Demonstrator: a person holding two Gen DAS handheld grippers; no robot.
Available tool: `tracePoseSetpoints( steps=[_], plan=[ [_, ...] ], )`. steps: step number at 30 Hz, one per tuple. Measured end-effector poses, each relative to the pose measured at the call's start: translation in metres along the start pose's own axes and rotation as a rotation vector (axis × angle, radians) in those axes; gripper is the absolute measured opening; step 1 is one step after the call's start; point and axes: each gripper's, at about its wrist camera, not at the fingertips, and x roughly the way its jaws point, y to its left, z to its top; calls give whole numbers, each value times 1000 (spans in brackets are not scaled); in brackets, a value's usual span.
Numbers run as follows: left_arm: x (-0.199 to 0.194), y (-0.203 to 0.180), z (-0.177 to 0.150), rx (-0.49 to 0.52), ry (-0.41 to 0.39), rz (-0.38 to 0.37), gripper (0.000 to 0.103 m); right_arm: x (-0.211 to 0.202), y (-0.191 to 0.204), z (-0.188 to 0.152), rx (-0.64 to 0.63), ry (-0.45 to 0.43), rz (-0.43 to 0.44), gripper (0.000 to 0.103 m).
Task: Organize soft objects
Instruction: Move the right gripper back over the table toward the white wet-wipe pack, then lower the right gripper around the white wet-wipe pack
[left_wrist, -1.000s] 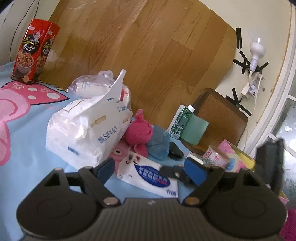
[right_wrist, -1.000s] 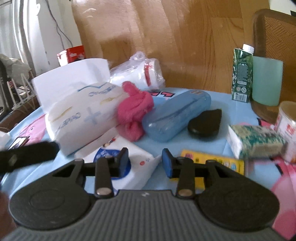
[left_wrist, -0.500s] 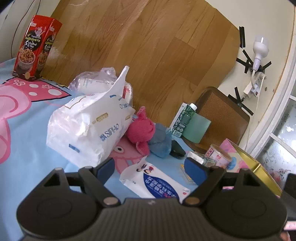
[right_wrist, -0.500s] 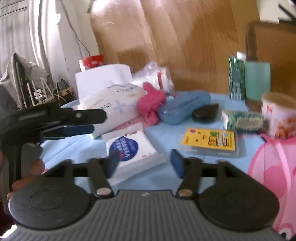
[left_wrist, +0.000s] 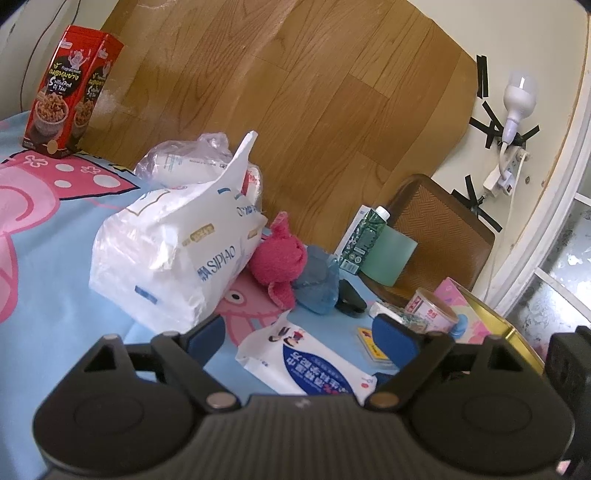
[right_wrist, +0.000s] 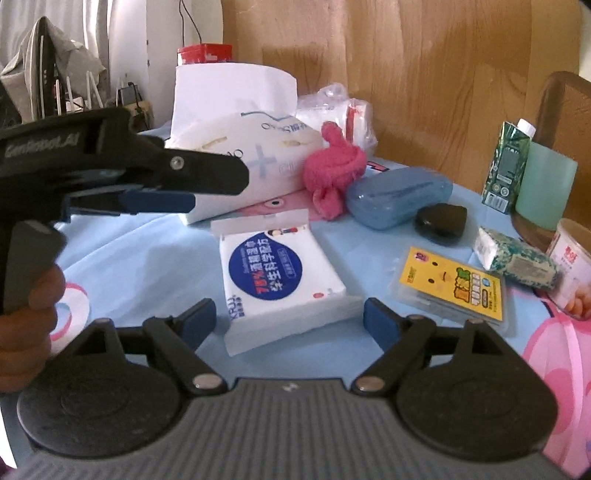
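A white wet-wipes pack with a blue label (right_wrist: 277, 277) lies flat on the blue cartoon tablecloth, just ahead of my open right gripper (right_wrist: 290, 319); it also shows in the left wrist view (left_wrist: 306, 360). My left gripper (left_wrist: 299, 332) is open and empty above the cloth, and shows from the side in the right wrist view (right_wrist: 155, 201). Behind stand a large white tissue bag (left_wrist: 173, 254), a pink towel toy (left_wrist: 280, 264) (right_wrist: 334, 166) and a plastic-wrapped roll pack (left_wrist: 184, 162).
A blue case (right_wrist: 399, 195), a black pouch (right_wrist: 439, 223), a small tissue packet (right_wrist: 517, 260), a yellow card box (right_wrist: 454, 286), a green carton (right_wrist: 508, 166), a can (right_wrist: 574, 266) and a red snack box (left_wrist: 70, 92) surround them. A wooden board backs the table.
My right gripper has pulled back and opened wider, so the wipes pack now lies between its fingers' line. My left gripper has drawn back a little and stays open.
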Motion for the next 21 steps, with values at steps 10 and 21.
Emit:
tracePoseSetpoints(
  steps=[10,21],
  plan=[
    [1,-1,0,4,8,-9,90,-23,5,-17,-52,-28,34,77],
    [8,-11,-4,61,61,-5,93,-87,-14,-65,-19,-42,27,82]
  ],
)
